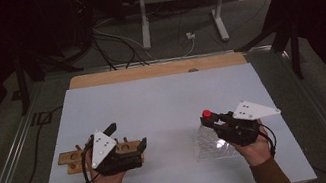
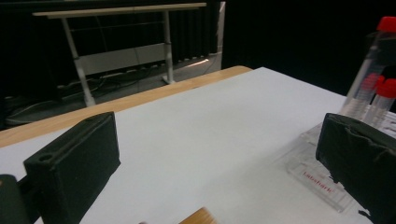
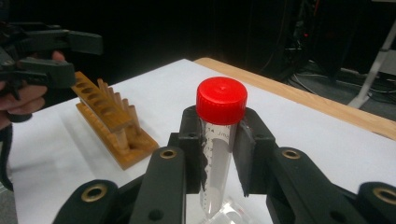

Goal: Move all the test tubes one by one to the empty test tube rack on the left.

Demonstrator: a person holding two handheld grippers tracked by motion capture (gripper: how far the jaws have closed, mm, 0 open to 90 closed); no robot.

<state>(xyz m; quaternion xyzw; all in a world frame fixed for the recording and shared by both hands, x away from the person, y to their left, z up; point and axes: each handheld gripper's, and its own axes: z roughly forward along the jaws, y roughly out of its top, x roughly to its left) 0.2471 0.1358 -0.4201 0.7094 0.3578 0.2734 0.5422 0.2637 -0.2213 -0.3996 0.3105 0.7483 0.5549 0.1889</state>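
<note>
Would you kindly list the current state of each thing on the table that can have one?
Left gripper: open, holding nothing.
Right gripper: shut on the tube.
Tube: capped, upright, gripped below its red cap.
Wooden rack: holes unfilled.
Clear rack: holds capped tubes.

We see a clear plastic tube with a bright red screw cap (image 3: 221, 140), faint grey printed markings down its side. The right hand-held gripper (image 3: 219, 154) around it is matte black with brass-coloured rivets; the left hand-held gripper (image 1: 128, 137) is black too, topped by a pale grey plate. The slotted wooden rack (image 3: 108, 119) glows honey-brown. The tabletop (image 1: 163, 101) is pale bluish white, edged in light wood. The transparent plastic rack (image 2: 322, 182) carries red lettering.
</note>
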